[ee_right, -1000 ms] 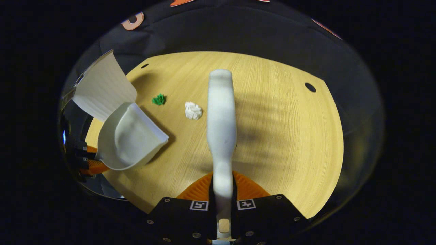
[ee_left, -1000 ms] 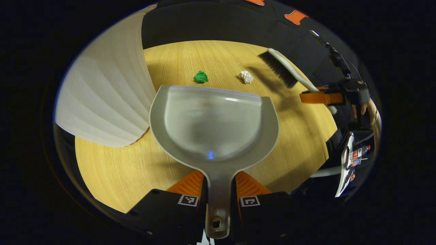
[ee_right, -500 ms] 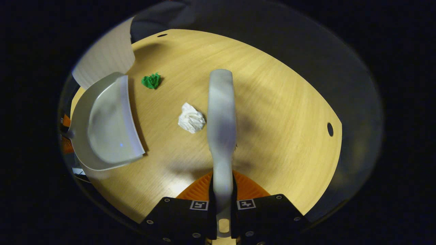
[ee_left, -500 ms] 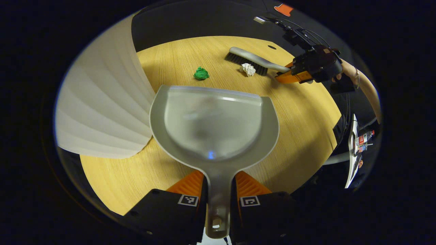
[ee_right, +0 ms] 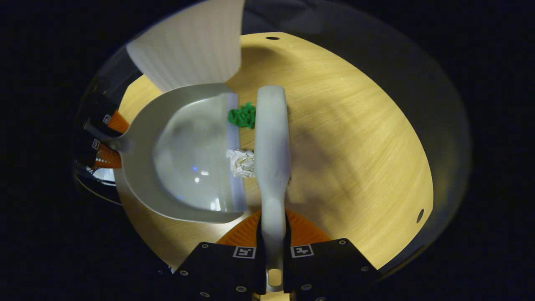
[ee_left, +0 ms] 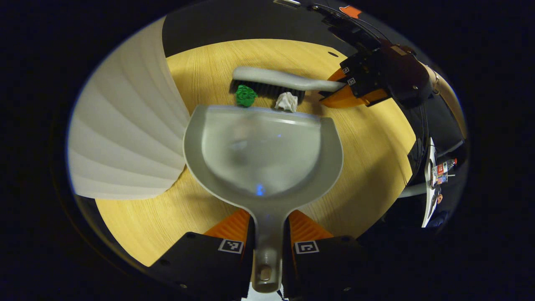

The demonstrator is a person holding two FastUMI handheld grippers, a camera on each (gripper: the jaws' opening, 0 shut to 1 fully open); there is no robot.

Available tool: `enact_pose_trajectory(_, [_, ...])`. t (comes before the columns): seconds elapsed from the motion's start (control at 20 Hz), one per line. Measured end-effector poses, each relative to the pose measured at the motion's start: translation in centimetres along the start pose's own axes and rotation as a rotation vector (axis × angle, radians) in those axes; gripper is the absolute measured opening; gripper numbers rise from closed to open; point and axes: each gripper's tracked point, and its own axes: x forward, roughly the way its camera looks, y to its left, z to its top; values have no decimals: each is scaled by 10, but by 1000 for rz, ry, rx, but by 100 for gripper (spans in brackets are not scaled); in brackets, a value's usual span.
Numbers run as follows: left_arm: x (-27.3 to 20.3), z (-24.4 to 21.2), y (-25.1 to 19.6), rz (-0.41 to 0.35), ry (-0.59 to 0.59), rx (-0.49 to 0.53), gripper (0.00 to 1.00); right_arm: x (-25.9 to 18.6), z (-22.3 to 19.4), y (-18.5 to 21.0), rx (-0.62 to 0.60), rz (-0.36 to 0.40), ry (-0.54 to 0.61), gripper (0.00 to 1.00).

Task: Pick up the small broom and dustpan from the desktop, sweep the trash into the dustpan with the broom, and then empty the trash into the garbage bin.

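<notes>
- Grey plastic of the dustpan [ee_left: 262, 152] handle is seen clamped between the closed jaws of the left gripper [ee_left: 267, 246], the pan's front lip laid on the wooden desktop [ee_left: 368, 159]; should that lip be lifted or tilted, the trash could be pushed underneath it rather than in.
- Just beyond the lip, the green paper ball [ee_left: 245, 95] and the white paper wad [ee_left: 286, 101] are caught between pan edge and bristles, both touching or nearly touching the lip; either light scrap could be flicked sideways off the ends of the brush by a hasty stroke.
- Behind them, the small broom [ee_left: 279, 81] is held by its handle in the shut jaws of the right gripper [ee_right: 273, 251]; the handle could twist in that narrow grip if it is pressed hard against the desktop.
- Farther left, the white ribbed garbage bin [ee_left: 125, 129] stands close beside the pan, and could be knocked when the load is carried across.
</notes>
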Motion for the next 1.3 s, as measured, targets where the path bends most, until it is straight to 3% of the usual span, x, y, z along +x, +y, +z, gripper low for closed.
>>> enact_pose_trajectory(0.15, [0, 0, 0, 0, -3, 7, 30, -9, -3, 23, -44, 47, 6, 16])
enact_pose_trajectory(0.3, [-3, 3, -2, -3, -10, 6, 30, -16, -4, 34, 10, 89, -14, 15])
enact_pose_trajectory(0.75, [-31, 14, -37, -36, -46, 56, 30, -30, -52, -39, 399, -102, -34, 16])
enact_pose_trajectory(0.95, [-67, 27, -66, -78, -51, 57, 30, 1, -99, -39, 535, -132, 0, 16])
enact_pose_trajectory(1.3, [-139, 54, -94, -53, -86, 166, 30, 42, -87, -12, 636, -103, 2, 16])
